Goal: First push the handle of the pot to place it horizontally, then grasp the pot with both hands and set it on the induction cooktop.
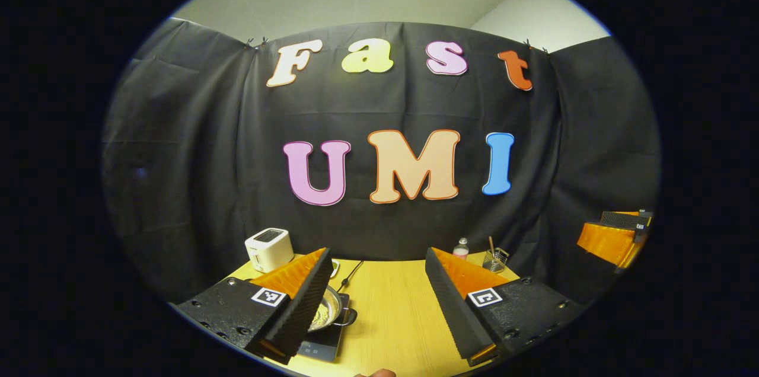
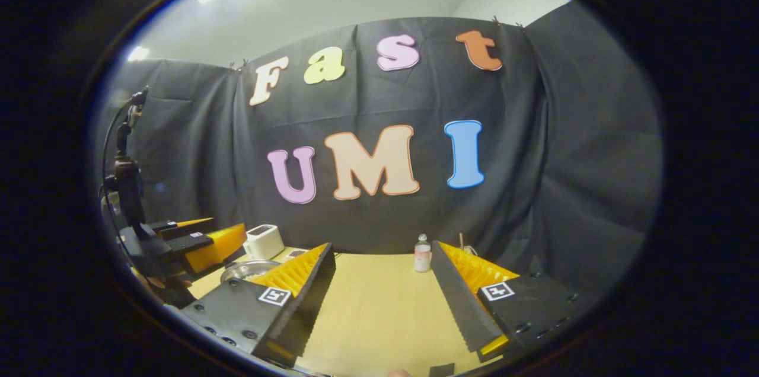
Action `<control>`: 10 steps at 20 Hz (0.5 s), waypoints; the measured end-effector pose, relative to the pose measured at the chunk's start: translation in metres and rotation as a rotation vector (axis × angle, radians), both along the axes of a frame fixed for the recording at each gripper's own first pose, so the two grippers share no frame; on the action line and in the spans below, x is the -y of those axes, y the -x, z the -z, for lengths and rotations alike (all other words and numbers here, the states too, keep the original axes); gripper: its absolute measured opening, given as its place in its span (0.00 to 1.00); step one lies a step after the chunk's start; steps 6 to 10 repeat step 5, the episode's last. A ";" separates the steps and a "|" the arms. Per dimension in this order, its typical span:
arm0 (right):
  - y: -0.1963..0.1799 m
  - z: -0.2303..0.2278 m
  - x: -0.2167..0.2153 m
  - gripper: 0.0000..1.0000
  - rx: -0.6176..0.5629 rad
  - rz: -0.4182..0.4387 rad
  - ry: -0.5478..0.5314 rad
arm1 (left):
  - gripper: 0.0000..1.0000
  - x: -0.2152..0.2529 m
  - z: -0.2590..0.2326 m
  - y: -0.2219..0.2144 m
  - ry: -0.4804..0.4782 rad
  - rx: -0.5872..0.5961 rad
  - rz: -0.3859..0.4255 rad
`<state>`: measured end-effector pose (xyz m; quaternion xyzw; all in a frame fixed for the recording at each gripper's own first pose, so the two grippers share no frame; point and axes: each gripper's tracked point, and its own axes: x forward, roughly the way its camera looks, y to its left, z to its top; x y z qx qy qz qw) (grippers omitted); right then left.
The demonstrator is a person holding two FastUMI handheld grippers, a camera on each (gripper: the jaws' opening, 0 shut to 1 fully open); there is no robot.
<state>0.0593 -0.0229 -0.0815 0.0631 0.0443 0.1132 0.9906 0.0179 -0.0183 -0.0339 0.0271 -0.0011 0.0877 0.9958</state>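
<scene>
A small steel pot (image 1: 325,310) sits on the black induction cooktop (image 1: 321,346) at the left of the yellow table, partly hidden behind my left finger. Its dark side handle (image 1: 348,317) points right. My left gripper (image 1: 378,255) hovers above the table, open, with nothing between its fingers. In the right gripper view the pot's rim (image 2: 245,270) shows at the left, past my own open right gripper (image 2: 382,246), which is also held empty above the table. The left gripper (image 2: 198,245) and the hand holding it appear there beside the pot.
A white toaster (image 1: 268,248) stands at the back left, a small bottle (image 1: 461,248) and a wire holder (image 1: 496,259) at the back right. A cable (image 1: 351,275) runs back from the cooktop. The right gripper (image 1: 614,236) hangs far right. The yellow table (image 2: 379,306) lies below.
</scene>
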 end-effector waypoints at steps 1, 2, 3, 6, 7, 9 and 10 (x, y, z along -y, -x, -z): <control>0.000 0.000 0.002 0.92 0.002 0.001 -0.003 | 0.92 0.003 0.002 0.001 0.000 -0.001 0.002; 0.001 -0.001 0.005 0.92 0.006 0.001 -0.003 | 0.92 0.004 0.002 0.000 0.000 -0.001 0.006; 0.002 -0.002 0.007 0.92 0.010 0.003 -0.003 | 0.92 0.006 0.003 0.000 0.000 -0.001 0.009; 0.002 0.000 0.009 0.92 0.008 0.004 -0.005 | 0.96 0.009 0.006 -0.002 -0.005 -0.003 0.011; 0.002 0.000 0.009 0.92 0.008 0.004 -0.005 | 0.96 0.009 0.006 -0.002 -0.005 -0.003 0.011; 0.002 0.000 0.009 0.92 0.008 0.004 -0.005 | 0.96 0.009 0.006 -0.002 -0.005 -0.003 0.011; 0.002 0.000 0.009 0.92 0.008 0.004 -0.005 | 0.96 0.009 0.006 -0.002 -0.005 -0.003 0.011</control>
